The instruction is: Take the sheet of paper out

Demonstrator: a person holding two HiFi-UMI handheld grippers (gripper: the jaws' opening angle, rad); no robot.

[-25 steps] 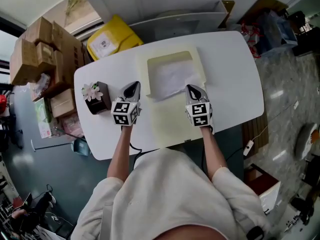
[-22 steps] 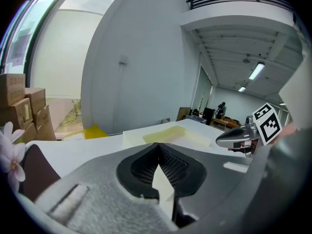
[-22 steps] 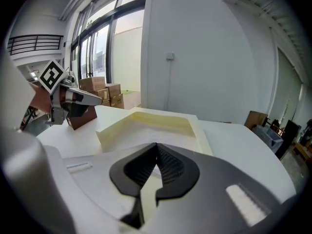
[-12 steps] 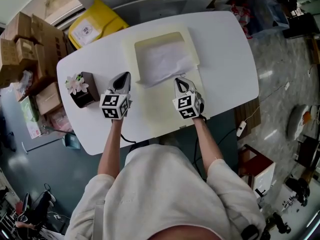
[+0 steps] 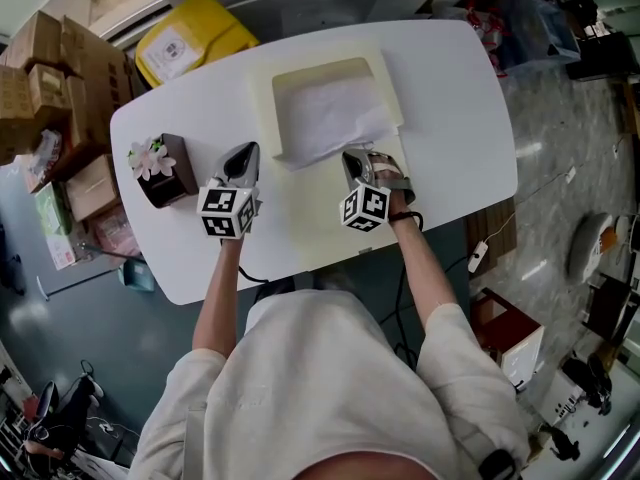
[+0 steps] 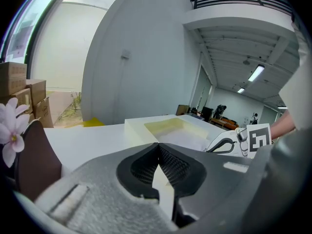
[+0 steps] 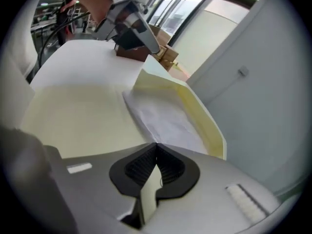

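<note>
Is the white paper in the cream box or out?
In: the paper lies inside the open box, between its raised walls.

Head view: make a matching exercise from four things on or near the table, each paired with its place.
1 sheet of paper
2 flower pot
3 left gripper
4 yellow box

A beyond the table's far edge
B inside the cream tray
C at the table's left end
D over bare tabletop, between pot and tray

Pairs: 1-B, 2-C, 3-D, 4-A

Brown flower pot (image 5: pixel 170 180) on white table (image 5: pixel 455 98); cardboard boxes (image 5: pixel 50 63), yellow bin (image 5: pixel 195 36) beyond.
</note>
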